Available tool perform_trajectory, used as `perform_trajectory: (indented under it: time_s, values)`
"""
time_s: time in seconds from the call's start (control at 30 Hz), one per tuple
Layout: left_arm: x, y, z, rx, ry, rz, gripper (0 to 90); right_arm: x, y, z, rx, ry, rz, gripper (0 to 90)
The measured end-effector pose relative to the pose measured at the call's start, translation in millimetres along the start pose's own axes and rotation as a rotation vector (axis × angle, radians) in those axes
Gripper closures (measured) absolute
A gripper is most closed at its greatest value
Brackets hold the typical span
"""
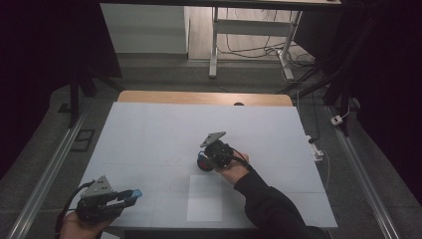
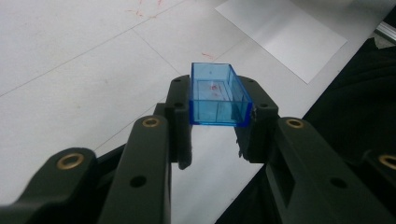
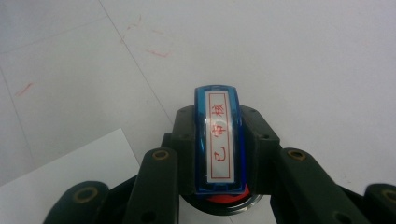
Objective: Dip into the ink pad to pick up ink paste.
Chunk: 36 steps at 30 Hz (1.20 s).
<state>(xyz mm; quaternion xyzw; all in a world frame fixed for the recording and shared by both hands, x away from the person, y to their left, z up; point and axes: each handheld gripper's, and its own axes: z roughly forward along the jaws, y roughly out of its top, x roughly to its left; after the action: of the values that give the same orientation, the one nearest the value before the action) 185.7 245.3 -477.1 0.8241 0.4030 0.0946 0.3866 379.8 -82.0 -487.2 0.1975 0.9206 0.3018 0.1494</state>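
Your white bench (image 1: 149,139) has a sheet of paper (image 1: 205,197) lying near its front edge, between your two hands, and the work looks to be at the point where the stamp is uncapped and ready to press. Your right gripper (image 3: 218,140) is clamped on the blue stamp (image 3: 218,142), held above the bench just beyond the paper. Your left gripper (image 2: 214,119) pinches its clear blue cap (image 2: 215,95) at the near left corner; next, bring the stamp squarely down onto the sheet.

White table (image 1: 149,134) bears one paper sheet (image 1: 205,198)
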Motion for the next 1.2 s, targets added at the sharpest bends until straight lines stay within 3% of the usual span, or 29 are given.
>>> perform_trajectory:
  time_s: [0.17, 0.43, 0.87, 1.2]
  values:
    - [0.0, 0.0, 0.0, 0.001, 0.0, 0.002, 68.5, 1.4, 0.3, 0.5, -0.001, -0.007, -0.002, 70.5]
    - [0.0, 0.1, 0.2, 0.001, 0.0, 0.0, 68.5, -13.1, -6.7, 1.1, -0.042, 0.078, 0.116, 70.6]
    - [0.1, 0.1, 0.2, 0.002, -0.001, 0.0, 68.5, -24.5, -13.6, 2.6, -0.081, 0.144, 0.19, 70.7]
    - [-0.1, 0.0, 0.2, 0.001, -0.003, 0.001, 68.5, -10.0, -8.9, 0.8, -0.065, 0.061, 0.091, 70.4]
